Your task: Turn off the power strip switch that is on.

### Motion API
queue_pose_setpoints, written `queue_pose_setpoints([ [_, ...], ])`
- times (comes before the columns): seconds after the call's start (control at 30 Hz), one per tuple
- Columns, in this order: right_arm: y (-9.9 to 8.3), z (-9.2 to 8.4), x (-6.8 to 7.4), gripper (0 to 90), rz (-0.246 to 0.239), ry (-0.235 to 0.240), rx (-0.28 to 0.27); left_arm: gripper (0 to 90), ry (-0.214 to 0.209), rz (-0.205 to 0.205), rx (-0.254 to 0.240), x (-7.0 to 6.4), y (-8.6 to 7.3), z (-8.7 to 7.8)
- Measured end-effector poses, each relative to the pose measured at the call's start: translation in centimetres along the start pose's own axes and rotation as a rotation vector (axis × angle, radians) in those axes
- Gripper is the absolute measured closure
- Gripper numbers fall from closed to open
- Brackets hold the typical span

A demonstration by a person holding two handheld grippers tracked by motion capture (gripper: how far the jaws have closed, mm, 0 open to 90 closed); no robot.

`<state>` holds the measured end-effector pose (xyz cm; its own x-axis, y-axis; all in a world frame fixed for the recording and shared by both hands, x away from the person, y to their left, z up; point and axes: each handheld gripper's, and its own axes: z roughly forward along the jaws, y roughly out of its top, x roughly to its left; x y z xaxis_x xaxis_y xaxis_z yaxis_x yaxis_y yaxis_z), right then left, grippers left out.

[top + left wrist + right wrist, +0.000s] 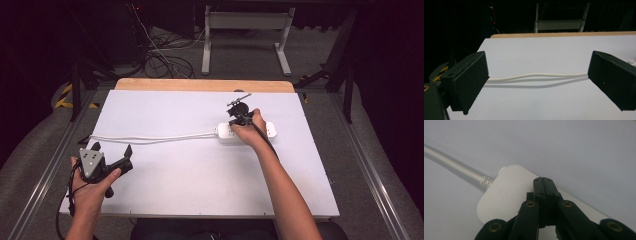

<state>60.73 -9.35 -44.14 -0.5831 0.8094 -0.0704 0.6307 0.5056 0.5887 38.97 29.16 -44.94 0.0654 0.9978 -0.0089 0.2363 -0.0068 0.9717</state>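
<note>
left gripper (pixel 111 151) sits near the table's (pixel 165 200) front-left corner, held in the left hand (pixel 90 192), jaws spread wide with nothing between them. in the left gripper view the white cord (pixel 536 75) lies ahead of the jaws, apart from both pads, running across the gap with a slight wave in it. open white surface all around this gripper; the table's left edge is close by, the front edge just below the hand.

centre of the table: bare from the cord down to the front edge. the cord (pixel 150 137) runs from near the left edge to the power strip (pixel 227 134), lying flat.

right gripper (pixel 241 119) is over the power strip, right of centre and toward the far wooden edge (pixel 205 85). in the right gripper view its jaws are pressed together, tips set over the top of the strip's (pixel 504 195) cord end; whether they touch it cannot be told. room remains beyond the strip to the far edge and out to the table's right edge.

hard to read: the right hand (pixel 250 132) covers the middle of the strip in the high view, so its sockets are hidden. the strip's far end is cut off by the jaws in the right gripper view. the embossed lettering on the strip is too faint to read.
</note>
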Motion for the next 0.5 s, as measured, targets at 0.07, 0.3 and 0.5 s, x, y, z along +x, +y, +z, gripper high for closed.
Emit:
queue_pose_setpoints([
  [0.07, 0.0, 0.0, 0.0, 90.0, 0.004, 0.000, 0.002, 3.8, 0.000, -0.002, 0.000, 0.0, 0.0, 0.0],
  [0.3, -0.1, 0.1, 0.1, 90.0, 0.004, 0.007, -0.004, 3.8, -0.003, 0.000, 0.003, 0.0, 0.0, 0.0],
  [0.5, 0.0, 0.2, 1.3, 90.0, -0.045, -0.069, 0.002, 3.9, -0.004, -0.002, 0.002, 0.0, 0.0, 0.0],
])
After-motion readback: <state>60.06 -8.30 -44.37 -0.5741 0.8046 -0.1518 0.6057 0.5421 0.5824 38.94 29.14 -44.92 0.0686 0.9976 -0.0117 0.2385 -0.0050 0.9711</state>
